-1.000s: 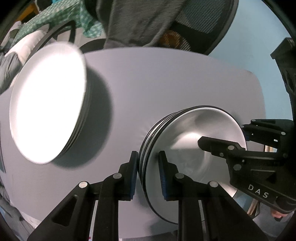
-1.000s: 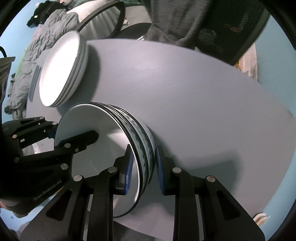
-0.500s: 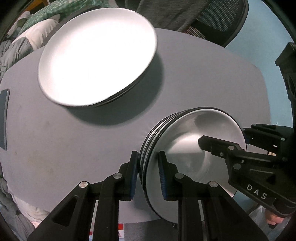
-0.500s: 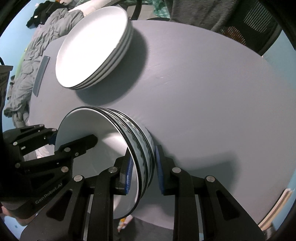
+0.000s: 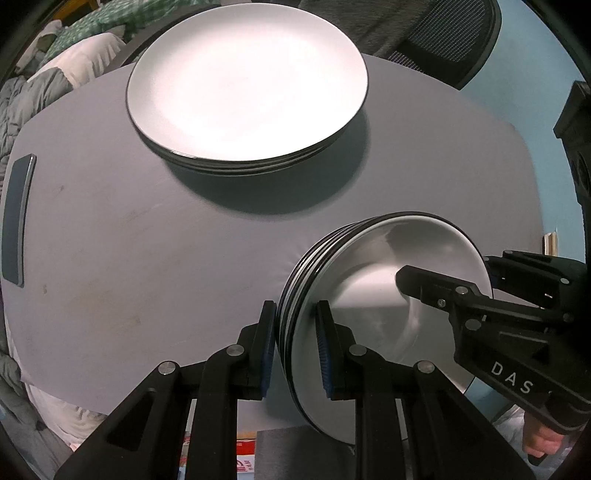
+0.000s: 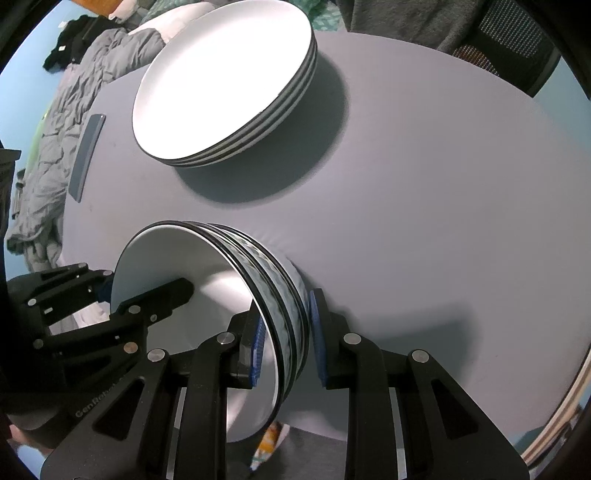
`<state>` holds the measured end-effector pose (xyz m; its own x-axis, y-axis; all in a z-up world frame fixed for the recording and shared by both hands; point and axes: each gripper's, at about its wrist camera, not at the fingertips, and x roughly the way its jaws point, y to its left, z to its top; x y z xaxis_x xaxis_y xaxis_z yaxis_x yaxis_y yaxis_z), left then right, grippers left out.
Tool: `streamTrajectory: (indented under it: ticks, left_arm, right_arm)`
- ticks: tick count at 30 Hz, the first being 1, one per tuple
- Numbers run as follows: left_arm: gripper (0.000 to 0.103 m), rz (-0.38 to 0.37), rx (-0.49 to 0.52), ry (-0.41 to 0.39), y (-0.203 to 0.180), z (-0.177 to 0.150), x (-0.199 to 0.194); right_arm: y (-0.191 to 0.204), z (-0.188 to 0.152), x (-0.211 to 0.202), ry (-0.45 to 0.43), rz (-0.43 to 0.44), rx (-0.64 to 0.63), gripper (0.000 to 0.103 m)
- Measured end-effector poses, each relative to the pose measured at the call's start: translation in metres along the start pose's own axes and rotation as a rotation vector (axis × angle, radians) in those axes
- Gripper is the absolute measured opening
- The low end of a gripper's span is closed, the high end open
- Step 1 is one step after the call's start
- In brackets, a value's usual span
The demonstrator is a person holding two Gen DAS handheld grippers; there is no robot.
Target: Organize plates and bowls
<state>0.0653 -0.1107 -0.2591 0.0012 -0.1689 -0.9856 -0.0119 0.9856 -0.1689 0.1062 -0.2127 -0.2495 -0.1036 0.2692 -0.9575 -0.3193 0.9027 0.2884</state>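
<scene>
A stack of white bowls with dark rims [image 5: 384, 280] [image 6: 207, 273] is held between both grippers above the near part of the grey table [image 5: 147, 258]. My left gripper [image 5: 293, 350] is shut on the stack's rim from one side. My right gripper [image 6: 284, 343] is shut on the rim from the opposite side; it shows in the left wrist view [image 5: 476, 306]. A stack of white plates with dark edges [image 5: 247, 85] [image 6: 225, 81] sits on the table farther back, beyond the bowls.
A dark flat phone-like slab [image 5: 16, 218] [image 6: 86, 155] lies at the table's left edge. A mesh office chair [image 5: 443, 33] with grey cloth stands behind the table. Grey bedding [image 6: 40, 155] lies to the left. The table's near edge is just below the grippers.
Both views have swung so that the plate stack now appears farther up and more central. The bowl stack stays clamped between both grippers in the same way.
</scene>
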Motion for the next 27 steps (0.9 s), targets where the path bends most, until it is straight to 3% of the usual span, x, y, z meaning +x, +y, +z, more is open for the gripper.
streamTrajectory:
  ticks: [13,27]
  left_arm:
    - [0.02,-0.034,0.02,0.012,-0.001,0.009,0.006]
    - [0.022,-0.096,0.048,0.024,0.01,0.016,0.008]
  right_arm:
    - [0.014,-0.004,0.004,-0.015,-0.021,0.011,0.023]
    - [0.003,-0.026,-0.001,-0.069,0.003,0.186,0.025]
